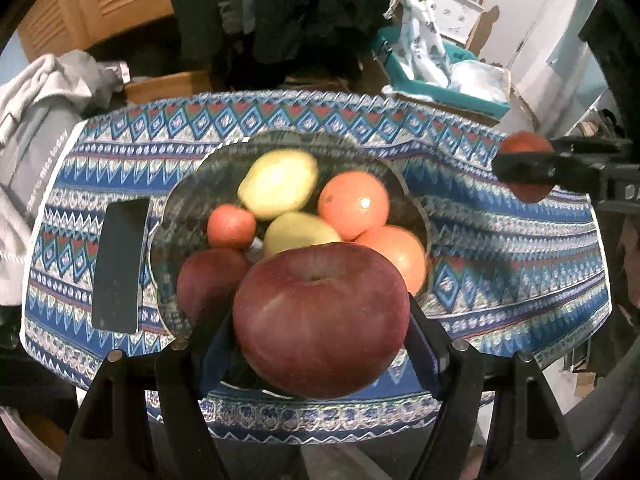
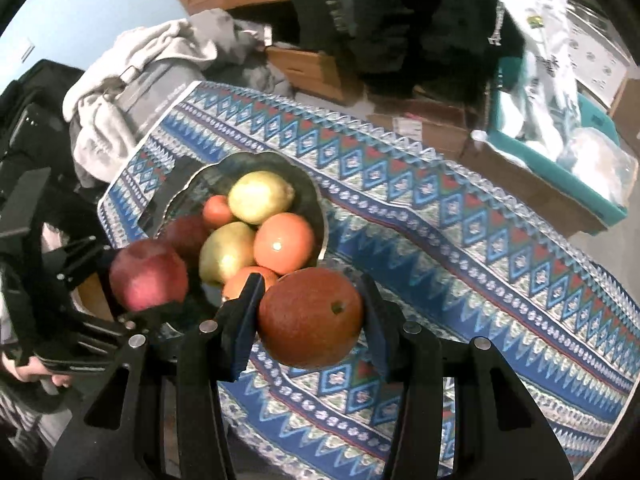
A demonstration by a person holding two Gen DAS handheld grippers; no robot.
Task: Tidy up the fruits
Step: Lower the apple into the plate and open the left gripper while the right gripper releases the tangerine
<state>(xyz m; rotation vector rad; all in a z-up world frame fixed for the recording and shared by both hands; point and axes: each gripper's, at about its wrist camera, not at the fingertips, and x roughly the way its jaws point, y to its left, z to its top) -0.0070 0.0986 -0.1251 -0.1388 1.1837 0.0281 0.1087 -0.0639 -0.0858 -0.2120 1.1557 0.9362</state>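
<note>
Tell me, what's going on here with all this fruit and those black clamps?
A person is sorting fruit with a hand-held gripper in each hand. The left hand-held gripper is shut on a big red apple at the near edge of the glass bowl. The right hand-held gripper is shut on a dark orange beside the bowl, over the patterned tablecloth. The bowl already holds pears, oranges and more red fruit.

Two red apples [image 1: 320, 320] – two yellow pears [image 1: 278, 188], four orange fruits [image 1: 354, 204], one small red fruit [image 1: 231, 226], one bowl [image 1: 180, 208], one phone [image 1: 120, 264]
</note>
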